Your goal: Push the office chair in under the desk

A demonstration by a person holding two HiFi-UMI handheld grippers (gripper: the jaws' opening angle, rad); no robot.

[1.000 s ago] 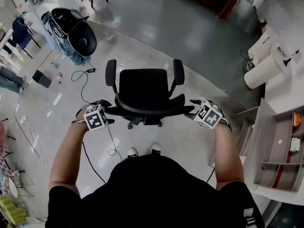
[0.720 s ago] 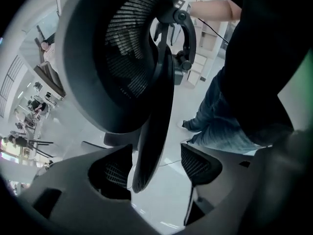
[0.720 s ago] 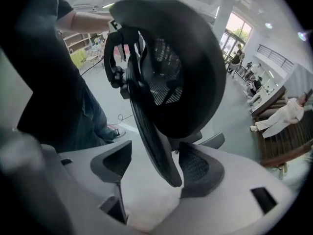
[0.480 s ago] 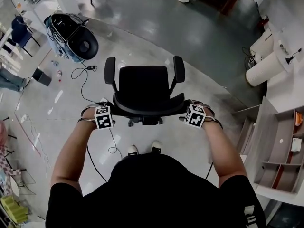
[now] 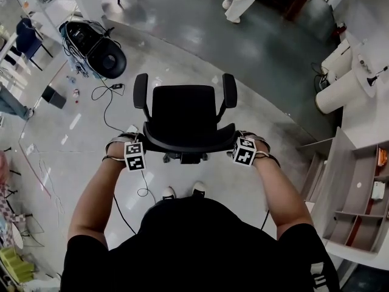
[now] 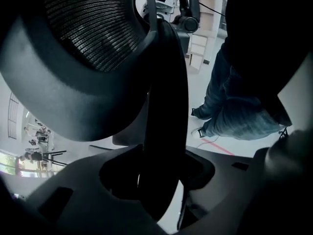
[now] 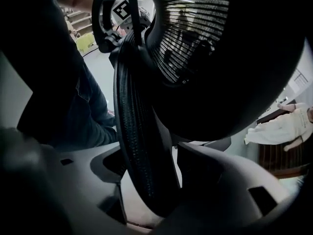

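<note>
Looking down in the head view, we are stretching both forearms forward, left gripper (image 5: pixel 134 154) and right gripper (image 5: pixel 244 151) pointing steeply down at the ends of the office chair's (image 5: pixel 184 111) backrest, mid-floor. In the left gripper view, our jaws, just closing, are straddling the backrest rim (image 6: pixel 164 131) with slivers of light beside it. In the right gripper view, our spread jaws are straddling it likewise.

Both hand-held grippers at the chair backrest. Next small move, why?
Probably finish closing both on the backrest rim before pushing. The left hand-held gripper has just been closing, rim between its jaws; the right hand-held gripper straddles the rim with light showing beside it, so it looks loose.
</note>
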